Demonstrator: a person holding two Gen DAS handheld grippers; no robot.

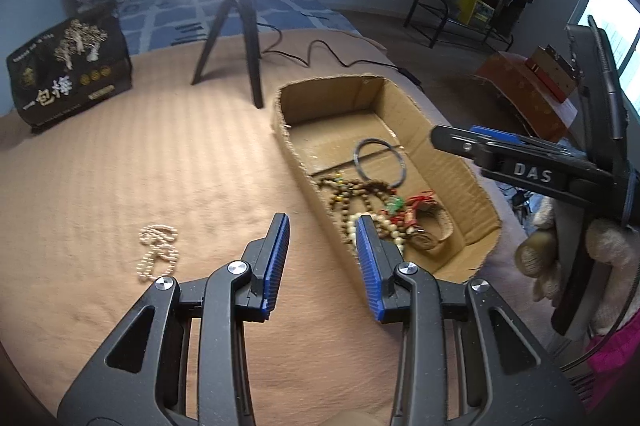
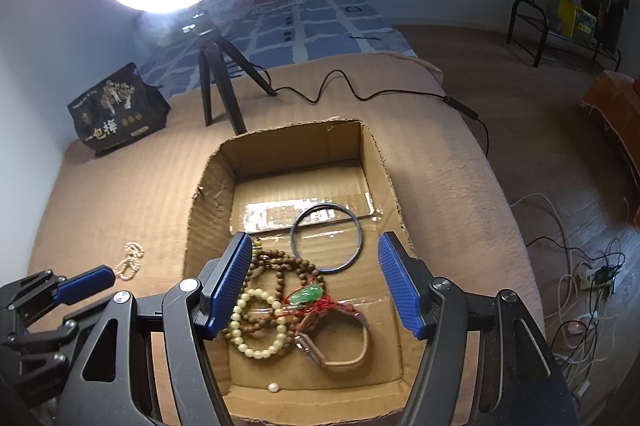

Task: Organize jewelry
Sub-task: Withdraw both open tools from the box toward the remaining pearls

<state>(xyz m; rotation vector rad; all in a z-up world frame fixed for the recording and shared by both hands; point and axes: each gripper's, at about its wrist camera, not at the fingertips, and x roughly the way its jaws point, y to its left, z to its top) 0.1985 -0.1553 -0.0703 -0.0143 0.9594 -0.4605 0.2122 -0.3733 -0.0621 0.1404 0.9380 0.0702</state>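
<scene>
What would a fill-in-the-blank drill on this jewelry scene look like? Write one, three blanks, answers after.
1. The pearl necklace lies on the blanket, ______ the cardboard box.
2. The dark bangle lies flat on the box floor with ______ inside its ring.
3. Both the left gripper and the right gripper are ______ and hold nothing.

Answers: outside; nothing; open

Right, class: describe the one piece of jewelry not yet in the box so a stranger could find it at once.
Start at the open cardboard box on the tan blanket. Look left of it, outside its wall, where a small white pearl necklace lies bunched on the blanket. Unlike the brown beads, the dark bangle and the rest, it lies alone outside the box.
</scene>
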